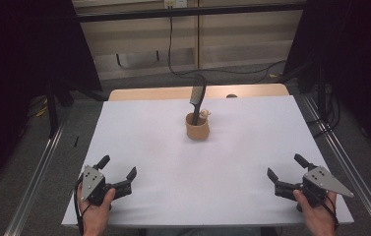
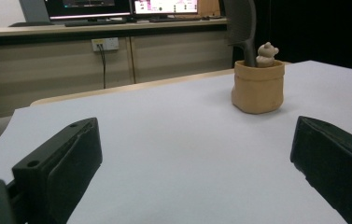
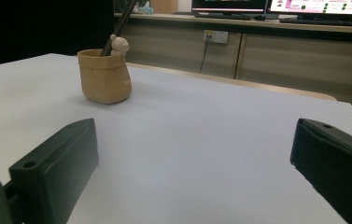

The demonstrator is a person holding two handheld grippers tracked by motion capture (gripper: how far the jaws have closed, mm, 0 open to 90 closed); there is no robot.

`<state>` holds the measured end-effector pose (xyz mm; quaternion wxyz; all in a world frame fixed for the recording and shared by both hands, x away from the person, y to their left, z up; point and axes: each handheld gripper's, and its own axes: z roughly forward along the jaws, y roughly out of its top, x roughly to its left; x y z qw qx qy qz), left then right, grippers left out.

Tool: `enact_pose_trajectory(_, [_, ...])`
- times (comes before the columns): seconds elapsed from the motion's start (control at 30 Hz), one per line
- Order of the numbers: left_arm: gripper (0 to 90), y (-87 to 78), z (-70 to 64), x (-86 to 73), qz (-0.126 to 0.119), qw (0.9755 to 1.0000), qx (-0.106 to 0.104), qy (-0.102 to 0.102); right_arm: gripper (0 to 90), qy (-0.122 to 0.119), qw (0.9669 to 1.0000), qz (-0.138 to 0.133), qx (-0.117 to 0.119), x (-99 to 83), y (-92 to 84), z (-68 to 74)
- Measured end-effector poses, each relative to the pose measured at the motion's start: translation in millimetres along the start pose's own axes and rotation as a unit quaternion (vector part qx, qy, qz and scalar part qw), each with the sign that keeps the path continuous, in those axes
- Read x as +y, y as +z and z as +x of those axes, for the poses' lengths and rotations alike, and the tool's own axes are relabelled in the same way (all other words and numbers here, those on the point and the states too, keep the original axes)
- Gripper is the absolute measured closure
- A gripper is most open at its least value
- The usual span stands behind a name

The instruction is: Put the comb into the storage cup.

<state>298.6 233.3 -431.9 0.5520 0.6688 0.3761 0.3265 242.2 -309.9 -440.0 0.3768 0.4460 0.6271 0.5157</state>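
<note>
We find the left hand-held gripper (image 1: 119,173) at the near left of the white counter (image 1: 148,142), held by the person's left hand (image 1: 96,209). Its jaws stand wide apart and grasp nothing; in the left gripper view the two black jaws frame bare counter surface. A grey three-cornered plate sits on top of it.

Toward the middle of the counter, nearer the far edge, we note a small tan pot (image 1: 197,127) standing upright, well apart from both grippers. A dark comb (image 1: 197,98) stands in it, handle down, its toothed end rising above the rim and leaning slightly. A small pale bear figure (image 1: 205,113) perches at the pot's rim, just beside the comb; whether it is part of the pot or a separate piece we cannot tell at this sharpness. In the left gripper view the pot (image 2: 257,86) appears right of centre; in the right gripper view it (image 3: 105,76) appears at the upper left.

At the near right, the right hand-held gripper (image 1: 285,169) rests in the person's right hand (image 1: 317,211), jaws likewise released and spread, nothing between them.
</note>
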Motion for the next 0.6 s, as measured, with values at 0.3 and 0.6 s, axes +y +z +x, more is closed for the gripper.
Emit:
enact_pose_trajectory(0.3, [2.3, 3.0, -1.6, -3.5, 0.002, 0.9997, -0.005, -0.025, 0.8, -0.003, 1.0, 0.0, -0.002, 0.0, -0.5, -0.3])
enact_pose_trajectory(0.6, [2.2, 0.9, 1.2, -1.6, -0.007, 0.9994, -0.009, -0.034, 0.8, -0.006, 1.0, -0.001, 0.002, 0.4, -1.5, 0.9])
